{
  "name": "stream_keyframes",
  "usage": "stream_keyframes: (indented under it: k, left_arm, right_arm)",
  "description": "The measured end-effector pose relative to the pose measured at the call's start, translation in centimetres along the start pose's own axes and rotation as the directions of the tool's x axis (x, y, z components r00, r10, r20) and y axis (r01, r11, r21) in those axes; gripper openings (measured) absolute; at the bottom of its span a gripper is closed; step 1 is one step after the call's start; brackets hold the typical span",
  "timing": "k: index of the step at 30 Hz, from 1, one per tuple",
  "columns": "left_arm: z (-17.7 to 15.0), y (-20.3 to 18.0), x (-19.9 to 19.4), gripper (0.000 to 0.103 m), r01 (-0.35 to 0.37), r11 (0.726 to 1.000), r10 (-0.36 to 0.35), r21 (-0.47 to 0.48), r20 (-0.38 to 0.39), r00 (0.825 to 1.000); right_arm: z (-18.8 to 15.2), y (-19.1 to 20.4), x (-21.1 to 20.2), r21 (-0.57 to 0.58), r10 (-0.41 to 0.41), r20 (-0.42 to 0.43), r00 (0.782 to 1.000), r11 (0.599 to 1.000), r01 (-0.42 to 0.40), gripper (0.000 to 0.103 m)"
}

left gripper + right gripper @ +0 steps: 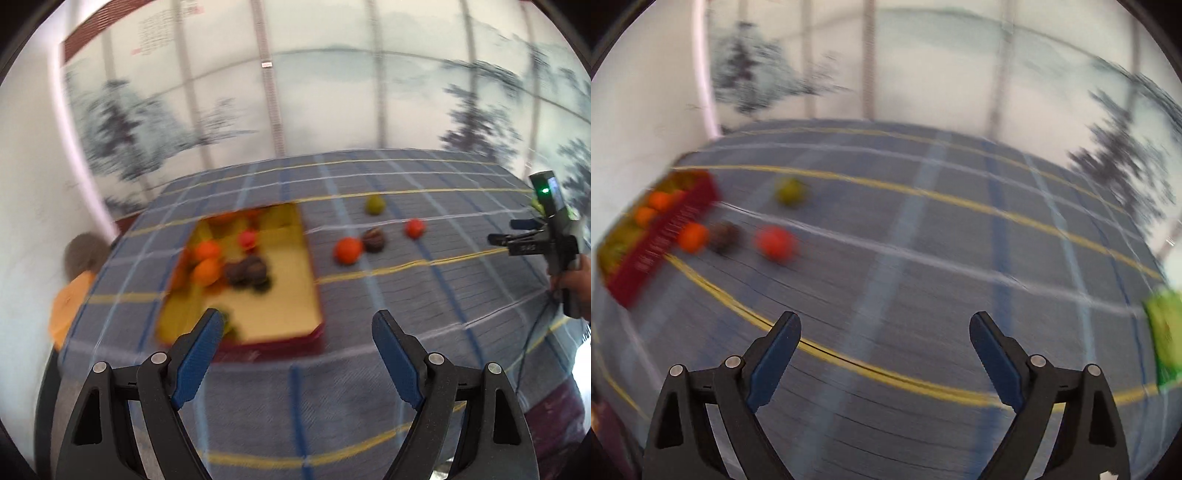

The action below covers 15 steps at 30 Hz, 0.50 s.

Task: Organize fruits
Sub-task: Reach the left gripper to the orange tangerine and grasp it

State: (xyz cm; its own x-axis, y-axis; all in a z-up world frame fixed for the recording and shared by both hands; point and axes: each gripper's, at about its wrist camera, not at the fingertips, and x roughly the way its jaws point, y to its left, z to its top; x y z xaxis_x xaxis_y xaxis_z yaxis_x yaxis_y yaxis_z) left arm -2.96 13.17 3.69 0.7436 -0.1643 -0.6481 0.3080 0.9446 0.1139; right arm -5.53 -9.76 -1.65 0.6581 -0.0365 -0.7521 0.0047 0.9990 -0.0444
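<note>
Both the left gripper [298,328] and right gripper [885,330] are hovering released and empty over the blue plaid-clothed worktop [923,295] near four loose round fruits [373,239].

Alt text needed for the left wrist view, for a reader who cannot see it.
The open, empty left gripper hangs over a blue plaid tablecloth near a red-sided tray holding orange, red and dark fruits. Four fruits lie loose on the cloth right of the tray: orange, dark, red, green.
</note>
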Motion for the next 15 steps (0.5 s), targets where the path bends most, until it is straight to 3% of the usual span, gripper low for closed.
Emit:
stream_keyframes:
  k: [5, 10, 15]
  left_arm:
    - [4.8, -2.2, 3.6, 0.083, 0.165, 0.974, -0.164, 0.157, -0.021, 0.986]
    - [8.8, -4.3, 8.0, 0.083, 0.272, 0.876, -0.249, 0.399, -0.109, 0.962]
    - [10.5, -5.2, 13.8, 0.072, 0.358, 0.790, -0.257, 0.498, -0.261, 0.930]
  right_arm:
    - [-1.3, -3.9, 0.8, 0.092, 0.033, -0.011, 0.999, 0.995, -0.031, 0.091]
    - [-1.5, -4.2, 0.6, 0.093, 0.080, 0.017, 0.997, 0.992, -0.081, 0.092]
    - [-1.5, -3.7, 0.3, 0.086, 0.117, 0.049, 0.992, 0.989, -0.121, 0.092]
